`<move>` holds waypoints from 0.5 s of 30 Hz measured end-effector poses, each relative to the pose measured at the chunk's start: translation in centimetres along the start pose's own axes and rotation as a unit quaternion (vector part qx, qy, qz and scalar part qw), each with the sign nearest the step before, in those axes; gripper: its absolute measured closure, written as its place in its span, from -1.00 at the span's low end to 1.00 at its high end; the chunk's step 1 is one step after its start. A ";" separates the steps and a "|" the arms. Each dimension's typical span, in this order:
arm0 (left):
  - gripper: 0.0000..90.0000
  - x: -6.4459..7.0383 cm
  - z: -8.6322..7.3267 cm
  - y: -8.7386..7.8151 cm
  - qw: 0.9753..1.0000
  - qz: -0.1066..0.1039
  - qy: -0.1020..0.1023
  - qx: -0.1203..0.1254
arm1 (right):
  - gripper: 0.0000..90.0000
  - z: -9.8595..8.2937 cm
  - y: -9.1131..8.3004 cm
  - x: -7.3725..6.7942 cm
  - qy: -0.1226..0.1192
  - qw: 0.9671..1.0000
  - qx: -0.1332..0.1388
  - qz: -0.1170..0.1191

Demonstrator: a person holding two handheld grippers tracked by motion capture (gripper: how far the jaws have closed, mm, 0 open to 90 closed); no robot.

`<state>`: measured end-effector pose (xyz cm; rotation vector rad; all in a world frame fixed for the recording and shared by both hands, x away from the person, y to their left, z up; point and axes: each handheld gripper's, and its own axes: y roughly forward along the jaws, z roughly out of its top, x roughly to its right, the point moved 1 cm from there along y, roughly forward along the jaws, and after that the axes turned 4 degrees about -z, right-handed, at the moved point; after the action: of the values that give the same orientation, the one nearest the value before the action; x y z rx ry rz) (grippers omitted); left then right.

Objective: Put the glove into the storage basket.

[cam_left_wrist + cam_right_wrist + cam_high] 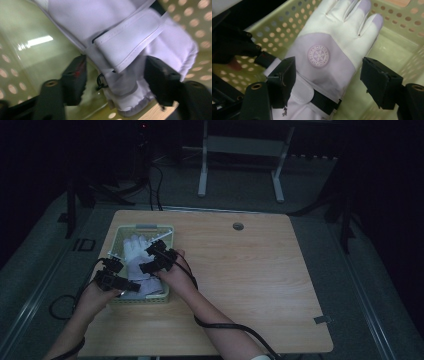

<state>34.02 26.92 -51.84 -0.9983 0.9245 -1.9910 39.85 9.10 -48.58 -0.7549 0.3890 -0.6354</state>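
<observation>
A dim room, and I am looking down on a wooden bench [250, 285] with a pale green perforated basket [168, 231] near its left edge, toward the far left corner. Inside the basket lie white gloves [136, 251] with lilac patches, piled loosely.

Both of my hands reach into the basket from the near side. My left hand-held gripper [114, 279] sits low at the basket's near left corner. Its own view shows its jaws spread wide on either side of a folded glove cuff [130, 47], a stitched strap and a small black clip [100, 82] between them, not yet touching either jaw as far as I can tell. I judge it is lined up there because the cuff is the thickest, easiest part to pinch.

My right hand-held gripper [159, 260] hovers over the basket's middle. Its view shows jaws open wide above a glove [329, 45] lying flat, fingers pointing to the far wall, a round embossed badge [319, 55] on its back and a black wrist strap [323, 102] near the jaws. Nothing is gripped. The jaws straddle the wrist end, probably to lift the glove without crushing its fingers.

The rest of the bench carries only a small round cable hole [238, 226] near the far edge.
</observation>
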 end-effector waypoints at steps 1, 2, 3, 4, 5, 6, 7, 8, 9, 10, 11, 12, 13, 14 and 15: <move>-0.39 0.1 0.0 -0.2 1.000 0.009 0.001 0.009 | -0.47 0.0 -0.4 0.2 0.002 1.000 0.005 0.007; -0.44 0.3 -0.1 -0.4 1.000 0.017 0.005 0.019 | -0.46 0.0 -0.7 0.3 0.005 1.000 0.011 0.009; -0.50 0.5 -0.1 -0.6 0.999 0.023 0.007 0.031 | -0.46 0.0 -1.0 0.5 0.007 1.000 0.014 0.012; -0.56 0.7 -0.1 -0.9 0.999 0.029 0.007 0.041 | -0.47 0.0 -1.3 0.7 0.009 1.000 0.019 0.014; -0.62 0.9 -0.2 -1.2 0.998 0.036 0.008 0.055 | -0.46 -0.1 -1.6 1.0 0.009 1.000 0.021 0.017; -0.66 1.1 -0.3 -1.5 0.997 0.037 0.007 0.072 | -0.46 -0.2 -1.9 1.2 0.009 0.999 0.023 0.019; -0.68 1.2 -0.3 -1.9 0.996 0.033 0.004 0.083 | -0.49 -0.3 -2.1 1.4 0.009 0.999 0.028 0.021; -0.69 1.3 -0.3 -2.2 0.995 0.027 0.004 0.095 | -0.53 -0.4 -2.4 1.6 0.011 0.999 0.031 0.020; -0.74 1.5 -0.4 -2.4 0.994 0.023 0.003 0.105 | -0.57 -0.5 -2.6 1.8 0.009 0.999 0.031 0.019; -0.84 1.7 -0.3 -2.5 0.993 0.019 0.002 0.114 | -0.61 -0.6 -2.8 2.0 0.004 0.999 0.027 0.018; -0.94 1.9 -0.4 -2.6 0.993 0.017 0.001 0.119 | -0.65 -0.7 -3.0 2.1 0.001 0.999 0.028 0.017; -0.98 2.1 -0.4 -2.8 0.992 0.020 0.001 0.128 | -0.66 -0.8 -3.1 2.2 -0.003 0.999 0.030 0.016; -0.98 2.4 -0.4 -2.9 0.990 0.026 0.004 0.140 | -0.69 -0.9 -3.3 2.4 -0.010 0.999 0.031 0.013; -0.98 2.7 -0.4 -2.9 0.989 0.030 0.005 0.146 | -0.69 -1.0 -3.5 2.6 -0.015 0.999 0.029 0.012; -0.98 3.1 -0.4 -2.9 0.988 0.031 0.008 0.150 | -0.69 -1.1 -3.7 2.8 -0.017 0.999 0.028 0.012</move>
<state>31.53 25.90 -48.56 -0.7758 0.6308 -2.0143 39.89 4.70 -46.88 -0.7049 0.3471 -0.6083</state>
